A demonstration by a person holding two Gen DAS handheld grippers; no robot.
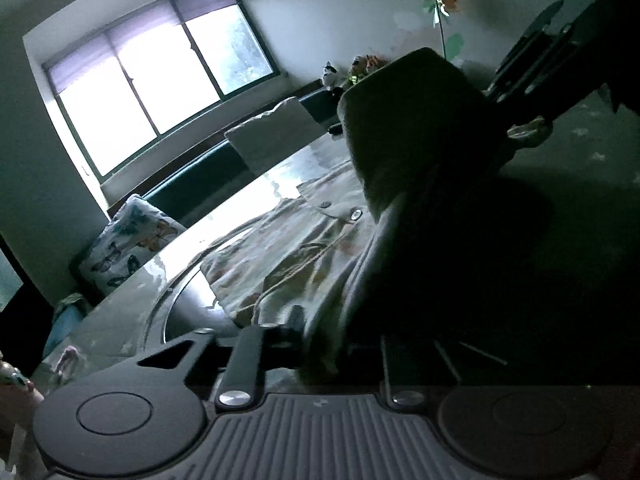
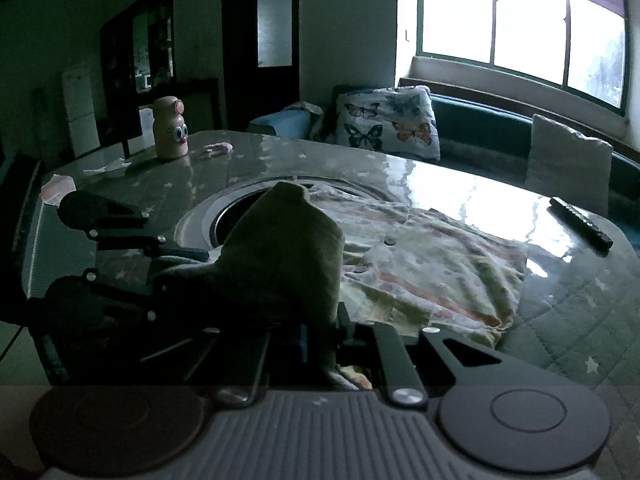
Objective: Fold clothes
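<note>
**Both grippers clamped on lifted green fabric over patterned garment**

Left gripper [image 1: 316, 344]: jaws drawn together on a fold of the dark olive ribbed cloth [image 1: 416, 128], which rises from the jaws in a tall peak and blocks most of the right of the left wrist view. Lighting is poor there; the exact contact line is lost in shadow.

Right gripper [image 2: 320, 340]: jaws likewise closed on the same olive cloth [image 2: 288, 240], seen here as a tent-shaped hump standing above the tabletop. The left gripper's body [image 2: 108, 224] appears at the left of the right wrist view, close beside that hump.

Patterned garment [image 2: 432, 276]: pale, with orange and green markings and buttons, lying flat on the table [image 2: 560, 320] under and beyond the lifted olive cloth, partly over a round recess [image 2: 200, 220] in the tabletop. Whether both fabrics belong to one item cannot be determined.

Other items: a remote control [image 2: 580, 226] near the far right edge; a pink bottle with eyes [image 2: 170, 128] at the far left; a butterfly cushion [image 2: 386, 120] on the bench behind
</note>
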